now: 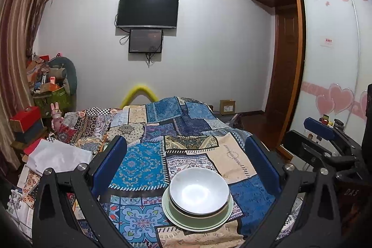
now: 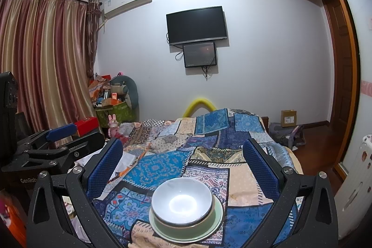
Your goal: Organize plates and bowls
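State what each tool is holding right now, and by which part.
Nothing is held. The left tool and right tool are both open and empty; the stacked bowls sit on the plate, untouched.

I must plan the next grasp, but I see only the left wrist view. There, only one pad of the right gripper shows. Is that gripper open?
Observer: Yes. The right gripper is open, its pads are wide apart, and it holds nothing.
Operator: Where is the white bowl relative to it?
Observer: The white bowl lies just ahead, centred between the two fingers and untouched. It sits in a green bowl on a pale plate.
Operator: Is anything standing to the right of the bed?
Observer: Yes, a white unit with stickers stands at the right edge.
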### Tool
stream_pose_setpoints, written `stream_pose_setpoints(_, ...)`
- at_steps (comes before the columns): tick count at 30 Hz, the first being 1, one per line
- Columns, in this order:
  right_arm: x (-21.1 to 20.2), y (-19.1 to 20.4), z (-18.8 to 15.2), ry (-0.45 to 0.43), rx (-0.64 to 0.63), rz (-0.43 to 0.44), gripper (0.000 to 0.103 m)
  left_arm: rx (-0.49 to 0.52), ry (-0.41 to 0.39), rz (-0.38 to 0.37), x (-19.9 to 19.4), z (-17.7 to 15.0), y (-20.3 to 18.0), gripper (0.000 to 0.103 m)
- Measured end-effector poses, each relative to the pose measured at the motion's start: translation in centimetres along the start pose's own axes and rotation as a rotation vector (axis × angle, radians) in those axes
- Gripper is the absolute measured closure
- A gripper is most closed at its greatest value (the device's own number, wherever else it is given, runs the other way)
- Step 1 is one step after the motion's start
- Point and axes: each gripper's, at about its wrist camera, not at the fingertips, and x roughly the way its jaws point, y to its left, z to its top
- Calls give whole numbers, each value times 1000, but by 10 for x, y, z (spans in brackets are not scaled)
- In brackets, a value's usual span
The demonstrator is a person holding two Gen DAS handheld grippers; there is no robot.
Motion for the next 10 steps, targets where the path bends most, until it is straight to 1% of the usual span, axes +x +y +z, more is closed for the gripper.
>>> stream_pose_setpoints(10,3,-2,-2,16,8,1,0,-24,24,4,7,-1,3,0)
